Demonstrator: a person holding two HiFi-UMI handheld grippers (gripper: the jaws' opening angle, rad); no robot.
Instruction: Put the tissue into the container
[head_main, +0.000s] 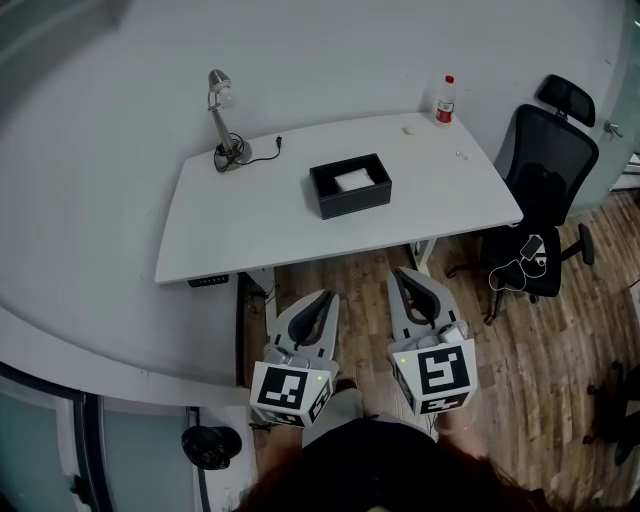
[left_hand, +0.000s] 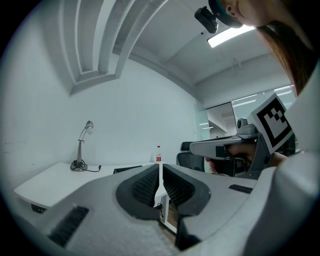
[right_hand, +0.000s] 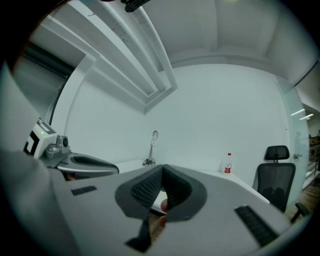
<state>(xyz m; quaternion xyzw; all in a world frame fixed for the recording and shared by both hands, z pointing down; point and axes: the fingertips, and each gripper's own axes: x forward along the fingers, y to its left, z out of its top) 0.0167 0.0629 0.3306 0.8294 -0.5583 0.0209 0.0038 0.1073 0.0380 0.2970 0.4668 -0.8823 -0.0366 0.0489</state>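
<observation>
Before the counter (head_main: 250, 225), left tool (head_main: 325, 296) and right tool (head_main: 401, 273) hang closed, empty — tissue (head_main: 352, 181) lies in the box (head_main: 356, 203).

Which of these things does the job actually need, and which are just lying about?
Part of the job: black container; white tissue lying inside it; left gripper and right gripper, both shut and empty.
Just lying about: desk lamp; bottle; office chair.
</observation>
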